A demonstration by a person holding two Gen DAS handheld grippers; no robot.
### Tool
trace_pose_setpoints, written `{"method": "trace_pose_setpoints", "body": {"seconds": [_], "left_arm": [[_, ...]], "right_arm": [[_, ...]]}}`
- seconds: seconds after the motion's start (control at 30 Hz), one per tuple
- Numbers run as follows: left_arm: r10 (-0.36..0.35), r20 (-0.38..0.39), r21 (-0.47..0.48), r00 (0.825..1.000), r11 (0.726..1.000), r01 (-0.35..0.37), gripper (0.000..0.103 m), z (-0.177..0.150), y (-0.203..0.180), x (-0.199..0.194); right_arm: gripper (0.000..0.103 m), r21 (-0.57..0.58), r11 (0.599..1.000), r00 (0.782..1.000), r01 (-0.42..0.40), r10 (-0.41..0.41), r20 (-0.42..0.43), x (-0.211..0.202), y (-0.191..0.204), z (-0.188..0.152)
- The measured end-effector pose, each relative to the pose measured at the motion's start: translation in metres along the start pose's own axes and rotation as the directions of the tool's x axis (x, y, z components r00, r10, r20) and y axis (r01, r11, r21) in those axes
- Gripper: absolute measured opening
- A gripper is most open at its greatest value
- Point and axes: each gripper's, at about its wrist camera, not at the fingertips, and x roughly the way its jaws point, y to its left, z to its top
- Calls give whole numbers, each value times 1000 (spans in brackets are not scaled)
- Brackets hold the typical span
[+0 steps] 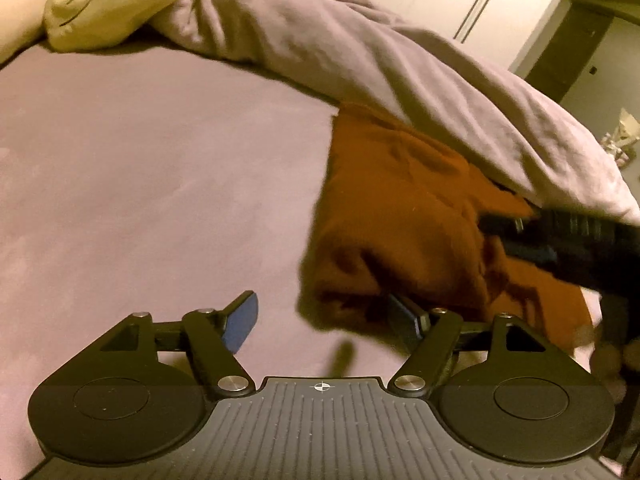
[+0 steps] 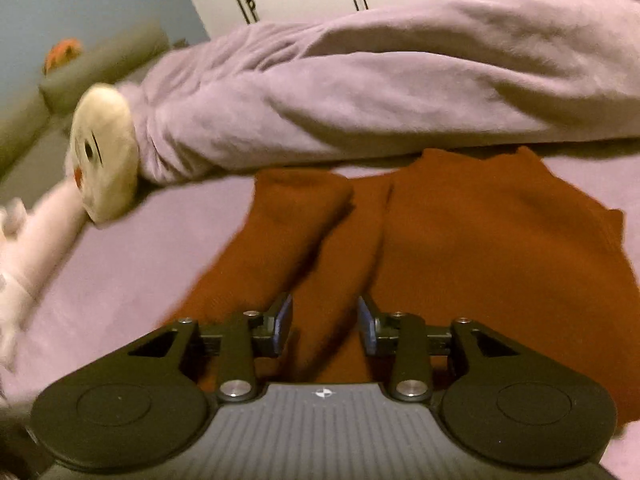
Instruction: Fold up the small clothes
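My left tongs stand spread wide over the bed, empty, one pad at the hem of the rust-brown garment. My right tongs hover partly spread, pinching nothing, above the garment's folds, which lie beside the bunched lilac blanket and a plush toy.

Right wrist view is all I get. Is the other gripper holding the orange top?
Observer: No. The left gripper is open, with only bedsheet between its fingers.
Operator: Is it near the orange top?
Observer: Yes. One finger sits at the near edge of the orange top.
Operator: Can you see my gripper?
Observer: Yes. The right gripper reaches in over the top from the right.
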Motion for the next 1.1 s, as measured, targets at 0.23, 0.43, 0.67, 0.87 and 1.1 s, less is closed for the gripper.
{"method": "trace_pose_setpoints", "body": {"seconds": [0.23, 0.43, 0.67, 0.87, 1.1], "left_arm": [[24, 10, 24, 1000, 999, -25, 77, 3, 9, -5], [23, 5, 21, 1000, 1000, -23, 77, 2, 11, -1], [26, 24, 15, 999, 1000, -26, 79, 9, 9, -3], [57, 70, 12, 996, 998, -58, 83, 27, 11, -3], [106, -18, 136, 994, 985, -103, 78, 20, -15, 43]], "right_arm": [[45, 175, 978, 990, -110, 123, -64, 34, 10, 17], [47, 250, 963, 986, -104, 132, -101, 50, 11, 19], [11, 155, 980, 983, -124, 143, -115, 61, 23, 20], [10, 61, 997, 998, -53, 55, -26, 25, 10, 20], [14, 67, 998, 998, -9, 13, -65, 25, -20, 11]]}}
